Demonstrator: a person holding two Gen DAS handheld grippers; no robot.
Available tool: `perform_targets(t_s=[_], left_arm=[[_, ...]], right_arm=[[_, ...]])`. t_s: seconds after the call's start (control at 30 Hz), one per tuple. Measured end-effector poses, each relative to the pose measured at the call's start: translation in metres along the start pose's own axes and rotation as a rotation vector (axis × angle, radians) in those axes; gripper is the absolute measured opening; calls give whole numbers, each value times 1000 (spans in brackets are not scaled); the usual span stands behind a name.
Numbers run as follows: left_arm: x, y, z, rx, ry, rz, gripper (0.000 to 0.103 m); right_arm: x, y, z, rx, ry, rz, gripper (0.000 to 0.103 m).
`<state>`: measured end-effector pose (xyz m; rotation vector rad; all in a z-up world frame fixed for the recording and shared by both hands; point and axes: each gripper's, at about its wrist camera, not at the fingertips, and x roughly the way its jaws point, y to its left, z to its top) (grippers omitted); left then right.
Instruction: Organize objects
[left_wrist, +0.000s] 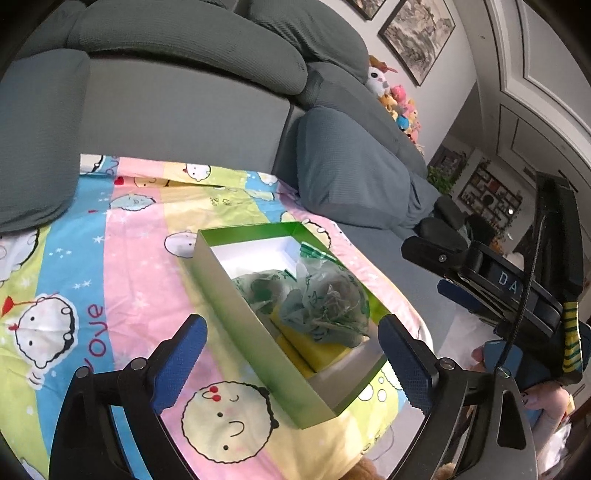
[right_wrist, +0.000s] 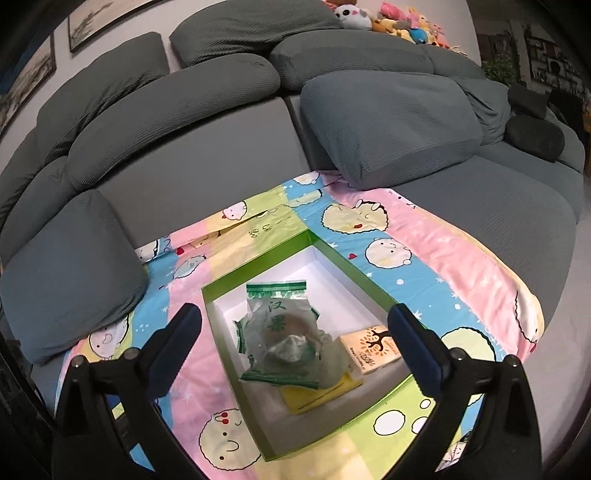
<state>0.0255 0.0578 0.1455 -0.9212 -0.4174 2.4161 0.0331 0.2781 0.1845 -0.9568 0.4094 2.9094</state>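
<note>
Box (right_wrist: 369, 286) green outside, white inside, w/ clear green-print bags (right_wrist: 284, 332); both grippers' jaws spread, empty

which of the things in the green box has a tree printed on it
The small tan packet against the box's right wall; the green-sealed plastic bags and yellow item show no tree.

A home living room. Large grey sofa (right_wrist: 229, 162) with loose cushions (right_wrist: 388, 122) filling most of both views; cartoon-print sheet (right_wrist: 436, 240) spread over its seat. Row of plush toys (left_wrist: 400, 107) along the sofa back near its far right end. Framed landscape pictures (left_wrist: 417, 35) on the pale wall above. Panelled moulding (left_wrist: 524, 96) on the wall at right. Further off, a dark shelf unit (left_wrist: 491, 195) with ornaments and a green houseplant (left_wrist: 443, 177) beside it.
</note>
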Motion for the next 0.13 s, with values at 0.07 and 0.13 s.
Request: perform_targets(t_s=[0.07, 0.13], left_arm=[[-2, 1, 0, -7, -6, -9, 94], [-3, 3, 0, -8, -9, -1, 94]], right_arm=[[-1, 2, -1, -10, -2, -4, 100], [-3, 6, -1, -20, -7, -15, 100]])
